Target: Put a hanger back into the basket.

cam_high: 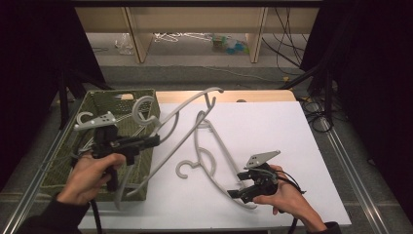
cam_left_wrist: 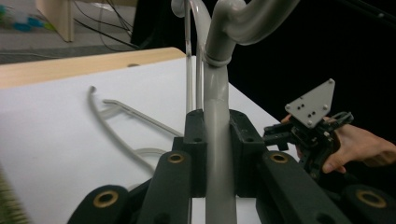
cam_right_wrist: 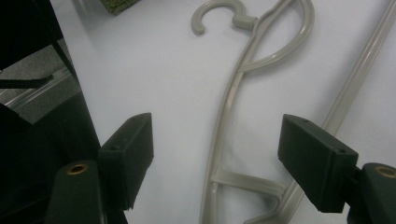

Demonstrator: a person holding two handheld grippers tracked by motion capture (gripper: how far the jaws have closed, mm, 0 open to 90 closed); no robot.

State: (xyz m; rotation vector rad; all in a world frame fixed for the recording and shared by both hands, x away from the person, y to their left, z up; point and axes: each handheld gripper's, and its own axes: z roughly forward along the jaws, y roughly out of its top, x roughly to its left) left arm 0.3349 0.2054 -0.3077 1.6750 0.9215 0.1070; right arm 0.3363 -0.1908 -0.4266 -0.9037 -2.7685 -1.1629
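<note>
A white sheet (cam_high: pixel 272 141) covers most of the table, with a strip of bare light wood (cam_high: pixel 253 95) showing along its far edge. At the table's left side sits a green woven basket (cam_high: pixel 104 105). Beyond the table stands a pale wooden shelf unit (cam_high: pixel 195 19) on the grey floor, with a loose scatter of things beneath it — something blue-green (cam_high: pixel 233 46), some white wire shapes (cam_high: pixel 178 36) — and black cables (cam_high: pixel 287 48) trail across the floor at the right.

No readable text, label, brand or number anywhere: hangers, basket, grippers and white table sheet look unmarked, though fine moulded print may be lost to blur.
</note>
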